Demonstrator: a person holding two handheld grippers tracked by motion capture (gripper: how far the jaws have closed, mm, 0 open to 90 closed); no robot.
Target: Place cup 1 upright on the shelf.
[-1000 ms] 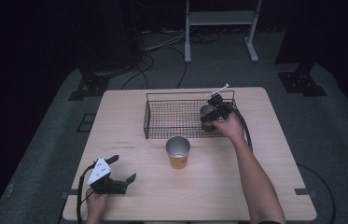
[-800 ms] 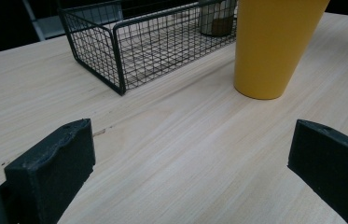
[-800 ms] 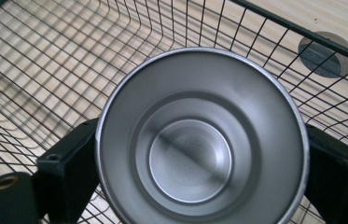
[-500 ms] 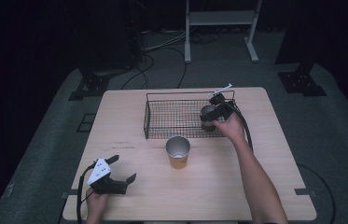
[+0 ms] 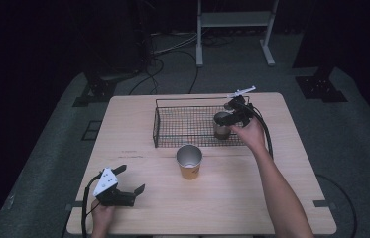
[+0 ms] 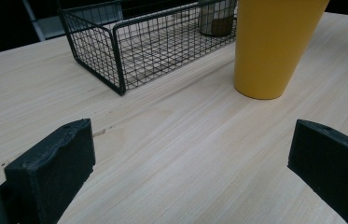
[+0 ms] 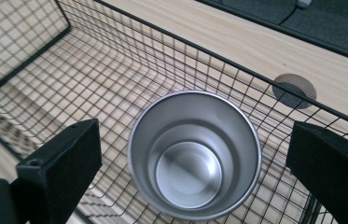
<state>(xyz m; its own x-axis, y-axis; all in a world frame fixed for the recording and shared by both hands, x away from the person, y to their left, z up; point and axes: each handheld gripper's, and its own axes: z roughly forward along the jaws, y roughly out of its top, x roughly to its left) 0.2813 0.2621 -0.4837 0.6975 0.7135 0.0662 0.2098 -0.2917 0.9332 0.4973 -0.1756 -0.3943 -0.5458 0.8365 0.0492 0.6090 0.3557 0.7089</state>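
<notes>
With its jaws just opened, the right gripper (image 7: 195, 158) hovers over a steel cup (image 7: 195, 159) standing released in the basket (image 5: 192, 126); the yellow cup (image 5: 189, 161) waits outside, beside it; left gripper (image 5: 128, 181) open, idle.

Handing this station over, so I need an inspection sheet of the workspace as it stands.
Surface: wooden table, bare wood.
Job's things: steel cup upright in wire basket; yellow cup upright in front of the basket.
Clutter: nothing seen.
Grippers: right gripper open above the steel cup, fingers just opened, not touching it; left gripper open, empty, near table edge.
Cables: one trails from each gripper; more on floor.
Surroundings: dark floor, white stand.
</notes>
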